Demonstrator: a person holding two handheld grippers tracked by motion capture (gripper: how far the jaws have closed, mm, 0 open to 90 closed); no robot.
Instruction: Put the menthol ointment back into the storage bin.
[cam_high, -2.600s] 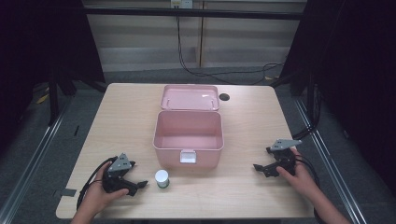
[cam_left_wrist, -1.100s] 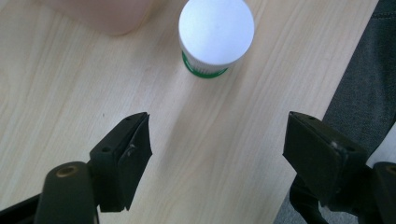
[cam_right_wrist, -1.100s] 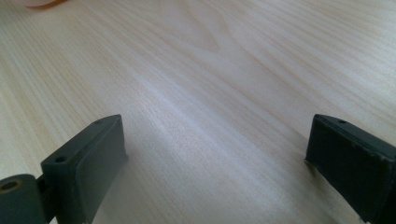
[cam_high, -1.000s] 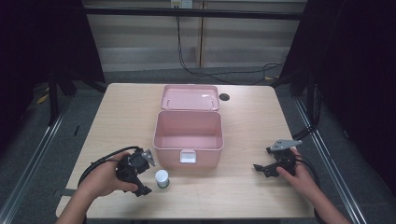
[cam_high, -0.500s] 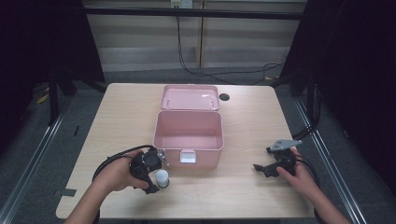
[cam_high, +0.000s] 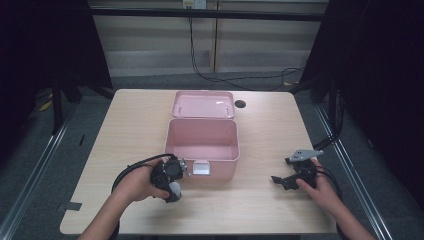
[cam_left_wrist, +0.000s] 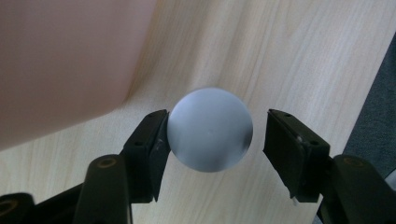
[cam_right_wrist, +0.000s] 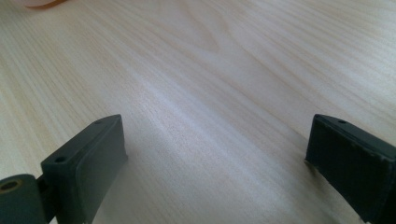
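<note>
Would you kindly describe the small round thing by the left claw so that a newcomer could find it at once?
Start at the open pink box in the middle of the wooden table. Just off its near left corner, the left claw brackets a small white round-topped object: one pad touches it, the other stands off, the jaws having just been closing. It is the only pale, rounded item on the table.

Matt pale-wood table, glossy pink plastic box, frosted white ball.
</note>
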